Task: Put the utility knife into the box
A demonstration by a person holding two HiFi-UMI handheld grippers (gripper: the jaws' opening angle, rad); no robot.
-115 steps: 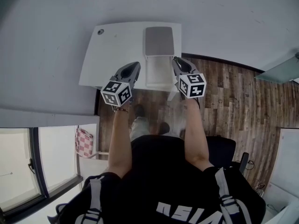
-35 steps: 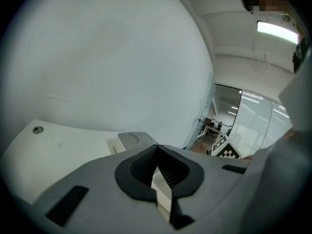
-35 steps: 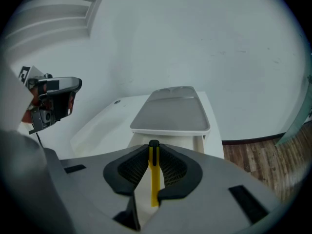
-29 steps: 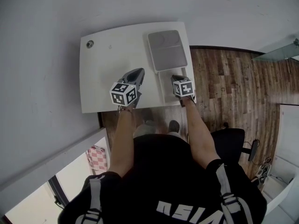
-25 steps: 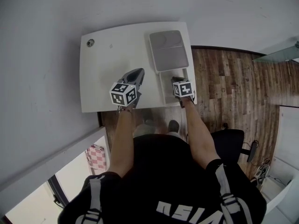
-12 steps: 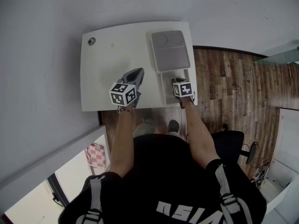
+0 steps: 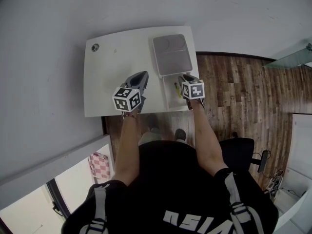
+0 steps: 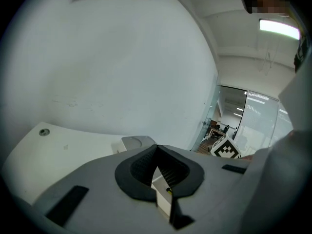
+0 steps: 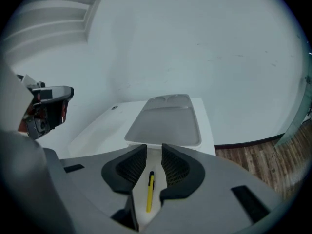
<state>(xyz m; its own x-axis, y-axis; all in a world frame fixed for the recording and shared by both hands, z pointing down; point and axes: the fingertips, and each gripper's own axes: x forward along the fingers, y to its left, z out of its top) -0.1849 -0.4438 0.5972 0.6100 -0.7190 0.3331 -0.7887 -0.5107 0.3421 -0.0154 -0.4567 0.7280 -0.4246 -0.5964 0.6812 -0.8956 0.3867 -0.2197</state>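
Observation:
The yellow utility knife (image 7: 178, 89) (image 9: 149, 191) lies flat inside the white box (image 7: 168, 103) (image 8: 161, 195), whose grey lid (image 7: 169, 55) (image 9: 168, 122) is folded back on the table. My right gripper (image 7: 186, 78) (image 9: 153, 154) hovers just above the box. Its jaws have just been opening and stand open; the knife lies below the gap, untouched. My left gripper (image 7: 142, 75) (image 8: 156, 147) is held left of the box over the table, its tips together with nothing between them.
The white table (image 7: 112, 82) (image 9: 100, 126) stands against a pale wall, with a round cable hole (image 7: 95, 47) (image 8: 44, 131) at its far left corner. Wooden floor (image 7: 234, 91) lies to the right, and an office chair (image 7: 239, 152) is behind the person.
The right gripper has lifted out of the box with its jaws apart. The yellow knife now shows lying in the box. The left gripper has barely moved.

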